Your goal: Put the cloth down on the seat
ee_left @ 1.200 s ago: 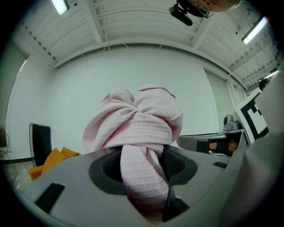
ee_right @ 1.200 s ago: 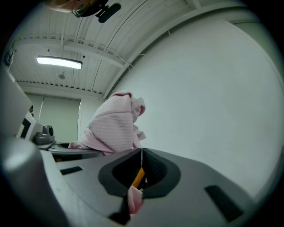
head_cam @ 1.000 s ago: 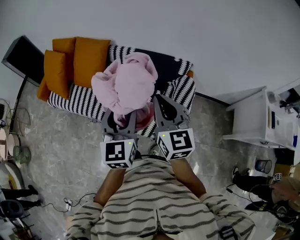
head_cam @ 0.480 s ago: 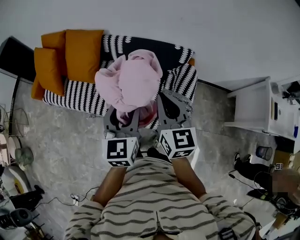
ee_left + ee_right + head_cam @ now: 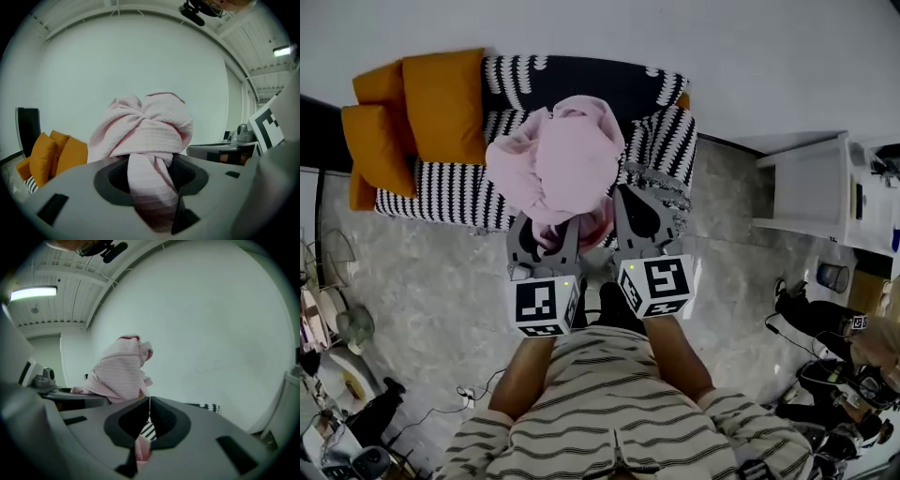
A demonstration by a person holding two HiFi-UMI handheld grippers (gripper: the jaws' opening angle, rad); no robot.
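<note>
The left claw (image 5: 542, 234) clamps the pink cloth (image 5: 558, 159), held bunched at frame centre over the striped seat (image 5: 450, 192), with the right claw (image 5: 628, 202) closed alongside; lowering and releasing remain.

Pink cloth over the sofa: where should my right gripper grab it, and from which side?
Take the loose fold hanging under the bunched pink cloth, coming in from your right. The left gripper pinches the twisted neck, and the rounded top looks too bulky for the fingers.
</note>
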